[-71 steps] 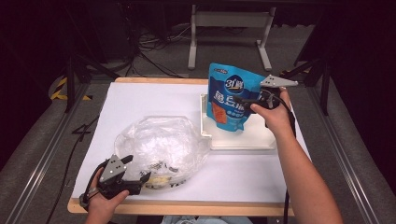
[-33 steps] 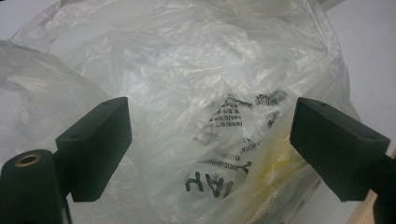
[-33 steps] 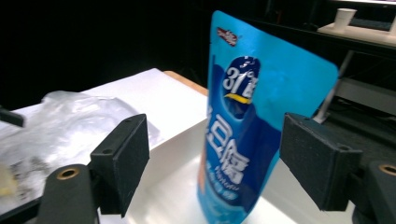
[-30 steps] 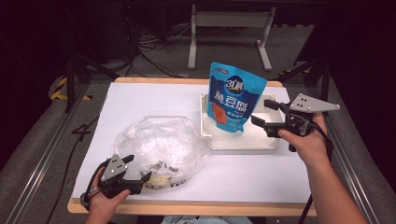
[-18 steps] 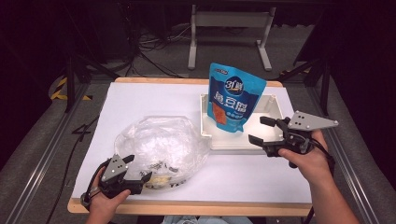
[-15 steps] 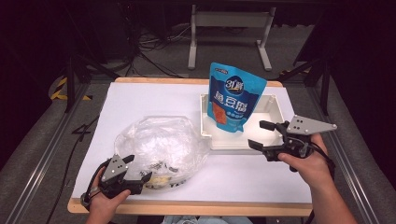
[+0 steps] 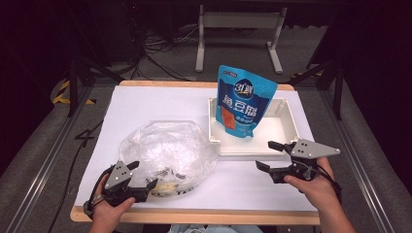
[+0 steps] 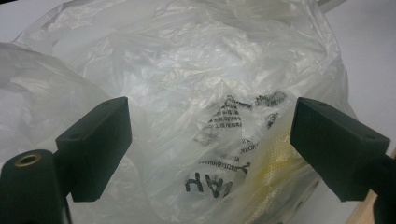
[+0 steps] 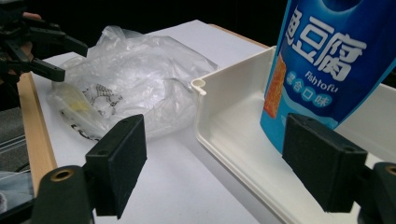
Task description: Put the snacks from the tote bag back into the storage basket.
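Blue pouch (image 7: pixel 244 103) printed "Fishtofu" stands upright in the white tray (image 7: pixel 287 127) at the far right of the white surface (image 7: pixel 155 104), leaning slightly toward the tray's near-left part. Left of the tray, touching its near corner, lies a crumpled clear plastic bag (image 7: pixel 167 150) with black print and something yellow inside. The left hand-held gripper (image 7: pixel 144 175) sits at the near-left edge of the surface, its 2 jaws spread wide on either side of the bag's near end, gripping nothing; in the left gripper view the plastic lies between and beyond the jaws. The right hand-held gripper (image 7: pixel 269 156) hovers just in front of the tray's near wall, jaws wide apart and empty, pointing left toward the bag.
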Motion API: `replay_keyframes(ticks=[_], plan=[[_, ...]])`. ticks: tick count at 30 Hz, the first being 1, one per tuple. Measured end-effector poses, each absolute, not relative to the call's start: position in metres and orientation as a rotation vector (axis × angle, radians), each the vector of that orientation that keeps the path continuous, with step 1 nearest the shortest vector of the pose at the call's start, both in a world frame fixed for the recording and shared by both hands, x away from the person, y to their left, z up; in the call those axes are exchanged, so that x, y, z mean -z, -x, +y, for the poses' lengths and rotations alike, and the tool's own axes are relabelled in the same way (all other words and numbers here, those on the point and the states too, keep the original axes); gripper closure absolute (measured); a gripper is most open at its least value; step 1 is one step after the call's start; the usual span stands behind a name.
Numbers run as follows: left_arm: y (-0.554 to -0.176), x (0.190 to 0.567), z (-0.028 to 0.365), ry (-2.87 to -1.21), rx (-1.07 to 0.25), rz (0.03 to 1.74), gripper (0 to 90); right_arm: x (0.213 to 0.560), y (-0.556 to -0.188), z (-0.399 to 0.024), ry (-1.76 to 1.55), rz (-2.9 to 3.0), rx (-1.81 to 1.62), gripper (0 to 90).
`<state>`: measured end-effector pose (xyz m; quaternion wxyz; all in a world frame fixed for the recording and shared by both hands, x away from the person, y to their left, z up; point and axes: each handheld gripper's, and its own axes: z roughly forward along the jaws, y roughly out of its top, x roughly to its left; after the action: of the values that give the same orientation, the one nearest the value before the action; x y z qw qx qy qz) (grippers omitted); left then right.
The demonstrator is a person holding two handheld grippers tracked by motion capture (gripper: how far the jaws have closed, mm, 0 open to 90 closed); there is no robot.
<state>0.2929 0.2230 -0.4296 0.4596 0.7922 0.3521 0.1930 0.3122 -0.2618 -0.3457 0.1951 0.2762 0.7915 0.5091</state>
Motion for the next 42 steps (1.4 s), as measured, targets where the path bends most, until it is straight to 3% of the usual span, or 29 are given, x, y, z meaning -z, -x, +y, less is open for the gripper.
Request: replay_keyframes(ticks=[28,42], plan=[[-0.293,0.43,0.225,-1.941,-0.48,0.87,13.6,0.422,-0.313,-0.266,-0.874,2.213,-1.352,22.3],[-0.294,0.43,0.225,-1.941,-0.475,0.871,13.5,0.438,-0.315,-0.259,-0.887,2.271,-1.26,21.5]])
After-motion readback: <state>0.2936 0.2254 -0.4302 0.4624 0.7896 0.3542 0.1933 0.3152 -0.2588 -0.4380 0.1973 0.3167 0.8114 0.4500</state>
